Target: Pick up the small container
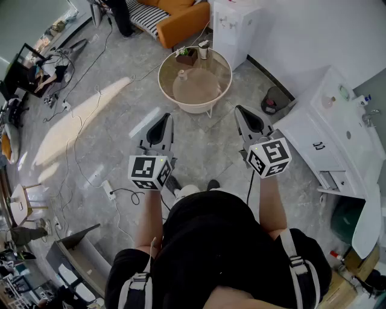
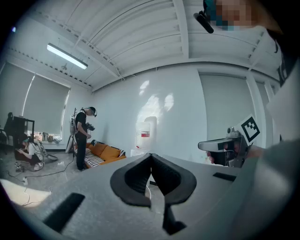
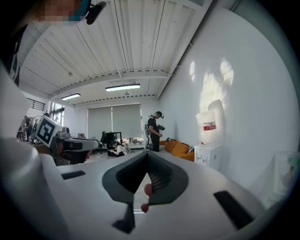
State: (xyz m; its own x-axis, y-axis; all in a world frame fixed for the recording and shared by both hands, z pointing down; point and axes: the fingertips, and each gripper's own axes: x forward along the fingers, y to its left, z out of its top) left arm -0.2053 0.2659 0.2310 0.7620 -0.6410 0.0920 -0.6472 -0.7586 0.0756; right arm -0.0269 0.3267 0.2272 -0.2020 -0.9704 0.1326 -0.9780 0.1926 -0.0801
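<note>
In the head view a round glass-topped table point(image 1: 194, 107) stands ahead of me on the grey floor. On it are a small pale container point(image 1: 181, 75), a cup point(image 1: 204, 49) and a dark planter box point(image 1: 187, 57) at the far rim. My left gripper point(image 1: 165, 118) and right gripper point(image 1: 240, 110) are side by side in the air, short of the table's near edge and pointing at it. Both are shut, with nothing between the jaws. In the left gripper view the left gripper point(image 2: 151, 157) has its tips together. The right gripper point(image 3: 146, 155) looks the same in its own view.
A white cabinet with a sink point(image 1: 335, 136) lines the right wall. A water dispenser point(image 1: 234, 24) and an orange sofa point(image 1: 181, 13) stand beyond the table. Cables and a power strip point(image 1: 109, 191) lie on the floor at left. Another person point(image 2: 81, 137) stands by the sofa.
</note>
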